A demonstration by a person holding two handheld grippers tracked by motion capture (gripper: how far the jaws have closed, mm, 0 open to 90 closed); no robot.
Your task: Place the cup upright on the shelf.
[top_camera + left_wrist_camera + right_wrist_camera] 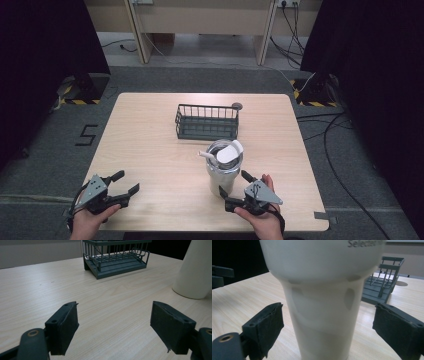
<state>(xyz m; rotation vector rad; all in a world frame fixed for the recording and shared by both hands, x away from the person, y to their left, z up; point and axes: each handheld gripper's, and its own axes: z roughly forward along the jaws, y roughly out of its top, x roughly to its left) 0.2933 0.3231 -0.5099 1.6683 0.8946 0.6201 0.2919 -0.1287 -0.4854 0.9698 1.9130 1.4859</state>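
Observation:
A tall cream tumbler (223, 172) stands upright near the table's front, with a white piece lying across its open top. My right gripper (234, 183) is level at its base, open. In the right gripper view the tumbler (324, 302) stands between the two pads with a gap on each side. My left gripper (127, 182) rests at the front left of the table (150, 135), open. In the left gripper view it (113, 327) has only bare wood between its pads, and the tumbler (195, 267) stands off to the right.
A dark wire basket (207, 121) stands behind the tumbler at the table's middle, also seen ahead in the left gripper view (116, 258). A small dark disc (236, 105) lies by its far right corner. Cables trail on the floor to the right.

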